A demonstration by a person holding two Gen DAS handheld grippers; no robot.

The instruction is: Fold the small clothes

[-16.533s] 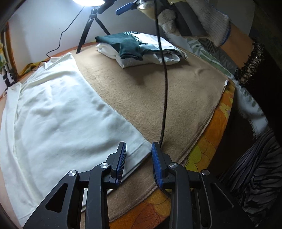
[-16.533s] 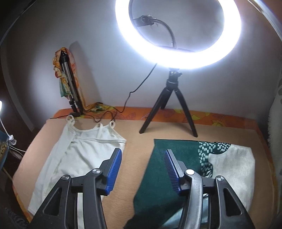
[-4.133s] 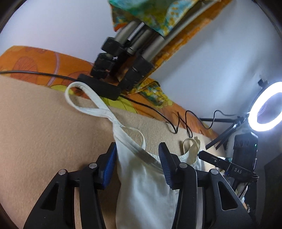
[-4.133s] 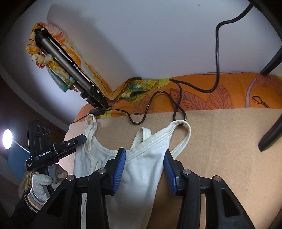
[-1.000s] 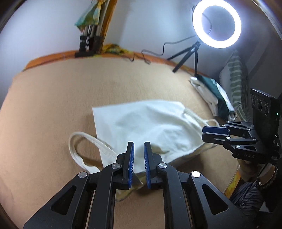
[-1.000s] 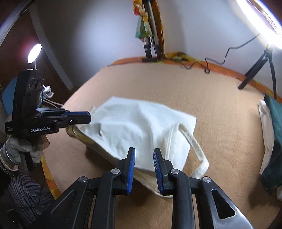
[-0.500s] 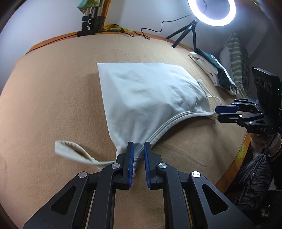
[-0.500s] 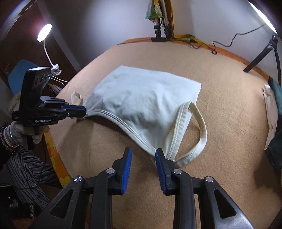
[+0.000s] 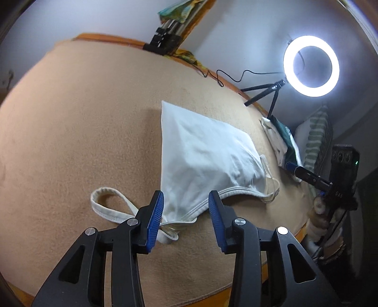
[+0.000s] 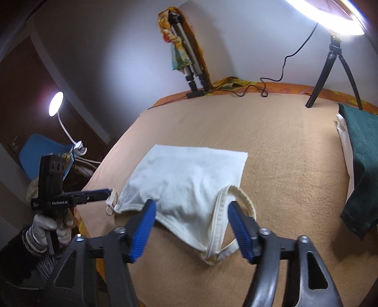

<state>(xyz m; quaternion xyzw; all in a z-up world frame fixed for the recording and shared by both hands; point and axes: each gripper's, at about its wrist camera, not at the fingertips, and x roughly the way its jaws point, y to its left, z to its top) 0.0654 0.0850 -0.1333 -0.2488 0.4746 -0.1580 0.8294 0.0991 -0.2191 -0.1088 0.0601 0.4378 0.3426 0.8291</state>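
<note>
Both your grippers released over the folded top.
Left gripper (image 9: 186,212) and right gripper (image 10: 190,225) gape above the white camisole (image 9: 203,155), mid-frame on the tan blanket (image 9: 78,132).

Opposed wrist views, shared camisole (image 9: 200,160)

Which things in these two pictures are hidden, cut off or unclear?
- White ribbed tank top: its underside is hidden in both views, so its layers cannot be counted.
- Folded dark green garment: cut by the right wrist view's edge.
- Bright ring light: cut by that view's top edge, overexposed.
</note>
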